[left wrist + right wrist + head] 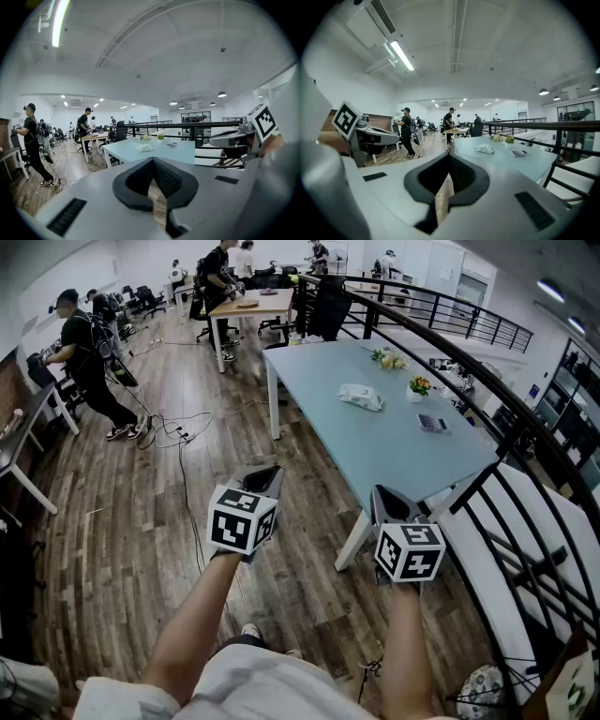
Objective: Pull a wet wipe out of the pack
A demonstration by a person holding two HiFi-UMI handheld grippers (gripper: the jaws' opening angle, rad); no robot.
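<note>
jaws pressed together with nothing between them on the left gripper (265,474), up in the air just off the near end of the table (403,451). same for the right gripper (389,502): clenched tight, empty, right by the table's near corner. not touching the table.

well away from both grippers, on the table toward its far half: the wet wipe pack (361,397), lying flat, white and crinkly. nothing touching it.

beside the pack, by the table's right edge: a small pot of flowers (420,385). more flowers (387,359) near the table's far end. closer than the pot, by the same edge: a small gadget with buttons (432,423).

along the table's right side: a black railing (511,427). under and left of the table: a wood floor (141,521). far past the table: a wooden desk (253,304) with people (217,277) standing by it.
</note>
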